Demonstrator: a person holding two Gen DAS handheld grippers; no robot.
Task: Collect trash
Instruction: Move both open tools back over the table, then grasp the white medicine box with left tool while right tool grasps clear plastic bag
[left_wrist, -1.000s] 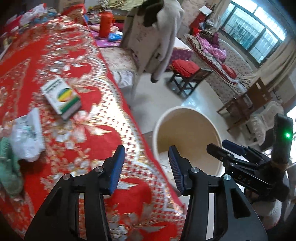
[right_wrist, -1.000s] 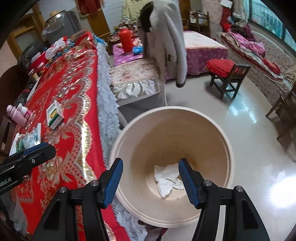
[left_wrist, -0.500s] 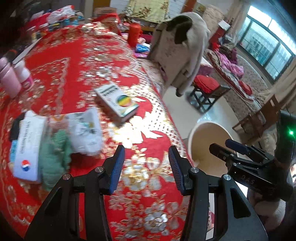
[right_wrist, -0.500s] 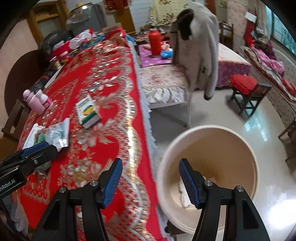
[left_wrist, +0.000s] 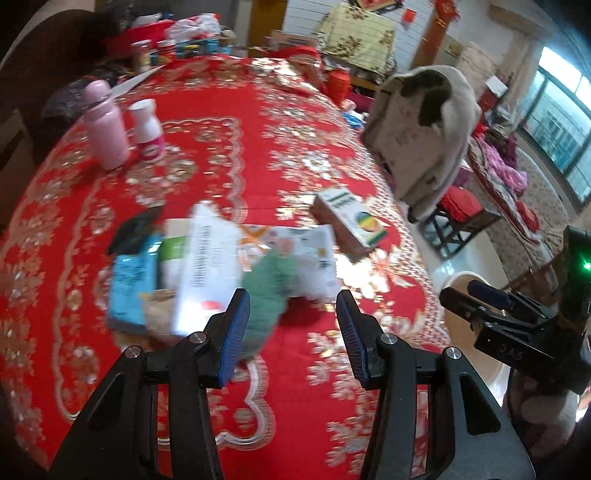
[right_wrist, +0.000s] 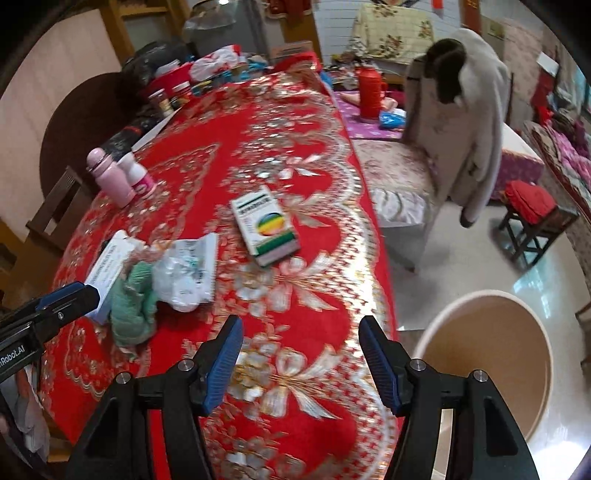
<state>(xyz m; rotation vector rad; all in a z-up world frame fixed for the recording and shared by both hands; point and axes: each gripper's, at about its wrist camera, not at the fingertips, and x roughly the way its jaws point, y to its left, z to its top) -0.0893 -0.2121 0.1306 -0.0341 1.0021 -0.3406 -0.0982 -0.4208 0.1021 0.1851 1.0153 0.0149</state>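
Green crumpled trash just beyond left claw, both claws spread, empty.

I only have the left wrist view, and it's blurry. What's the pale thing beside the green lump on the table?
Observer: The right wrist view shows a crumpled clear plastic wrapper touching the green cloth.
Operator: Where's the bin? I only see a sliver behind the other gripper.
Observer: The beige bin stands on the floor just off the edge of the table, with its mouth open upward.
Operator: Is the right gripper carrying anything?
Observer: No. The right gripper has its fingers apart and nothing between them.
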